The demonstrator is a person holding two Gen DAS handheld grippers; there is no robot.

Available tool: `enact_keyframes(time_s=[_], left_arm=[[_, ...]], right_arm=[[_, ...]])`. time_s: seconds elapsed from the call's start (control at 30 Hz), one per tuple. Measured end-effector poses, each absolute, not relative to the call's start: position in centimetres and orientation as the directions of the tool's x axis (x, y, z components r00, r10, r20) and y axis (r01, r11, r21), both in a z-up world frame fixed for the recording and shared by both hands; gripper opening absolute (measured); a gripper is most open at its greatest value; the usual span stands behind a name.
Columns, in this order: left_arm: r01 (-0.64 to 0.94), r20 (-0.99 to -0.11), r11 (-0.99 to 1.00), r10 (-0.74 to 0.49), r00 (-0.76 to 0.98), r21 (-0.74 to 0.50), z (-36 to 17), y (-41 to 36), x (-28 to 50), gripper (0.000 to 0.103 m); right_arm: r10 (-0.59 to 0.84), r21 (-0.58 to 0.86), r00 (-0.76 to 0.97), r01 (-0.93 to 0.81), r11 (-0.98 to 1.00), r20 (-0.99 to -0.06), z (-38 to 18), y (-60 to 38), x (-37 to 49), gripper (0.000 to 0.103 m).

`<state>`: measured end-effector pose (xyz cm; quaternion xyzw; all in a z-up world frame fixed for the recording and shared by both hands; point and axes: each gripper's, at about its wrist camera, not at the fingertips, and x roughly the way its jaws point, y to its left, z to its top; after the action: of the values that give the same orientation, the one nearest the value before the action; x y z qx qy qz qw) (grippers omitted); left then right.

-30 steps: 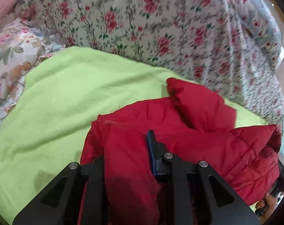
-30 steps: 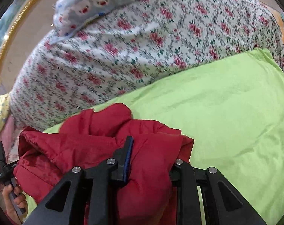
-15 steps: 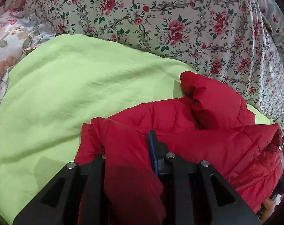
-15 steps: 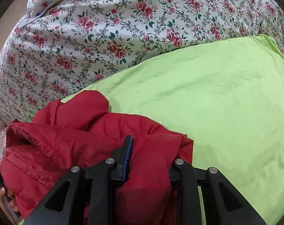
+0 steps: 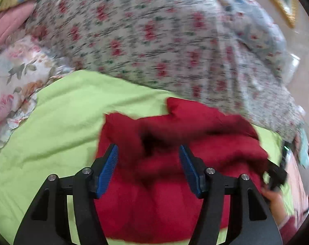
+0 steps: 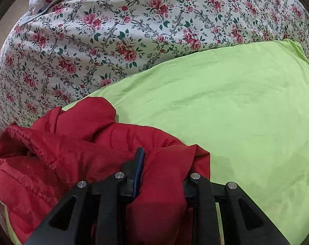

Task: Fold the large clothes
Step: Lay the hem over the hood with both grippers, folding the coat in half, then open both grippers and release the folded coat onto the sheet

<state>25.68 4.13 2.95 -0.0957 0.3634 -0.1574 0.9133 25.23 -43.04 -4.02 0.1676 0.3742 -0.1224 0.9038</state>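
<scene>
A red padded jacket [image 5: 174, 143] lies bunched on a lime-green sheet [image 5: 58, 114]. My left gripper [image 5: 148, 155] is open just above it, with the blue pads [image 5: 108, 167] apart and nothing between them. In the right wrist view the jacket [image 6: 76, 153] is crumpled at the lower left of the green sheet [image 6: 236, 112]. My right gripper [image 6: 164, 163] is shut on a fold of the jacket; red fabric bulges between its fingers and hides the right fingertip.
A floral bedspread [image 5: 154, 40] rises behind the green sheet and also shows in the right wrist view [image 6: 113, 40]. Floral and pink pillows [image 5: 13, 71] lie at the left. The other hand with its gripper handle [image 5: 274, 181] is at the right.
My left gripper has opened and let go of the jacket, and it has pulled back with blur in its view. My right gripper still grips the jacket, now lower onto the sheet.
</scene>
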Motion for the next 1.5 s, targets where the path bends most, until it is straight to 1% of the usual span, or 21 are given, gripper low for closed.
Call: enact_keyframes(time_s=[0.1,0.17,0.23,0.27,0.3,0.37,0.43,0.47,0.5,0.53,0.6,0.63,0.67,0.77,0.87,0.93,1.0,1.03,1.13,1.23,1.5], left_arm=[[0.316,-0.666,0.913,-0.405,0.626,-0.258,2.2,1.3,25.1,0.061],[0.337,-0.708,0.922,-0.367,0.604,-0.191,0.7,-0.8,25.3,0.061],[0.323,-0.763,0.94,-0.289,0.578,-0.111,-1.5,-2.5,26.4,0.061],[0.314,-0.776,0.946,-0.261,0.574,-0.085,-2.4,-2.9,27.1,0.062],[0.305,-0.749,0.948,-0.267,0.606,-0.091,-2.7,-3.1,27.5,0.065],[0.294,-0.75,0.953,-0.249,0.613,-0.077,-3.3,-3.3,28.5,0.069],[0.282,-0.751,0.957,-0.238,0.616,-0.072,-3.3,-3.4,29.1,0.071],[0.277,-0.751,0.958,-0.234,0.617,-0.071,-3.4,-3.5,29.3,0.072],[0.274,-0.75,0.959,-0.229,0.62,-0.066,-3.4,-3.5,29.5,0.072],[0.271,-0.749,0.961,-0.224,0.623,-0.061,-3.5,-3.7,29.4,0.072],[0.266,-0.748,0.963,-0.214,0.628,-0.051,-3.7,-4.0,29.4,0.073],[0.262,-0.748,0.964,-0.209,0.63,-0.048,-3.7,-4.1,29.5,0.073],[0.259,-0.748,0.965,-0.205,0.632,-0.046,-3.7,-4.2,29.7,0.073],[0.255,-0.753,0.966,-0.202,0.627,-0.047,-3.4,-4.1,29.9,0.073],[0.238,-0.746,0.969,-0.206,0.633,-0.066,-2.7,-2.9,30.5,0.073],[0.207,-0.752,0.975,-0.193,0.63,-0.077,-2.7,-1.6,31.4,0.073],[0.181,-0.764,0.979,-0.184,0.619,-0.089,-3.2,-0.7,32.4,0.073],[0.178,-0.768,0.979,-0.186,0.613,-0.095,-3.5,-0.6,33.1,0.076],[0.158,-0.779,0.982,-0.179,0.601,-0.104,-4.4,-0.1,34.2,0.082],[0.132,-0.783,0.985,-0.167,0.599,-0.108,-5.0,0.0,35.3,0.086],[0.123,-0.779,0.985,-0.17,0.604,-0.119,-5.1,0.4,34.9,0.086]], right_arm=[[-0.099,0.21,0.69,0.35,0.913,-0.717,-4.2,-43.0,25.3,0.027],[-0.099,0.212,0.689,0.351,0.912,-0.718,-4.2,-43.0,25.3,0.027],[-0.099,0.214,0.692,0.351,0.912,-0.715,-4.1,-42.9,25.1,0.028],[-0.096,0.217,0.695,0.349,0.912,-0.713,-4.0,-42.9,24.9,0.029],[-0.091,0.224,0.698,0.346,0.911,-0.71,-3.8,-42.9,24.7,0.031],[-0.071,0.252,0.712,0.338,0.907,-0.699,-2.7,-42.9,23.8,0.038],[-0.073,0.269,0.743,0.329,0.905,-0.665,-0.8,-42.5,22.2,0.055],[-0.081,0.271,0.762,0.325,0.906,-0.642,0.1,-42.2,21.3,0.06],[-0.091,0.274,0.791,0.314,0.909,-0.605,1.4,-41.5,19.9,0.069],[-0.095,0.272,0.812,0.3,0.914,-0.576,2.3,-40.8,18.8,0.073],[-0.085,0.255,0.84,0.257,0.932,-0.536,3.7,-39.0,16.8,0.077],[-0.067,0.248,0.842,0.233,0.94,-0.535,3.9,-38.2,16.4,0.081],[-0.024,0.232,0.834,0.181,0.956,-0.552,3.6,-36.9,16.5,0.083],[0.068,0.178,0.76,0.063,0.982,-0.646,1.4,-33.8,18.2,0.083],[0.038,0.092,0.7,0.04,0.995,-0.713,-0.8,-32.5,20.4,0.082],[0.018,0.09,0.677,0.072,0.993,-0.736,-2.2,-33.4,21.9,0.083],[0.008,0.112,0.664,0.114,0.987,-0.748,-3.4,-35.3,23.4,0.083],[0.015,0.13,0.661,0.125,0.984,-0.75,-3.8,-36.0,23.9,0.083],[-0.017,0.111,0.647,0.156,0.981,-0.762,-4.3,-36.7,25.0,0.084],[-0.017,0.111,0.628,0.164,0.98,-0.778,-4.8,-37.1,26.1,0.086],[-0.017,0.113,0.632,0.165,0.98,-0.775,-5.4,-37.3,26.1,0.086]])
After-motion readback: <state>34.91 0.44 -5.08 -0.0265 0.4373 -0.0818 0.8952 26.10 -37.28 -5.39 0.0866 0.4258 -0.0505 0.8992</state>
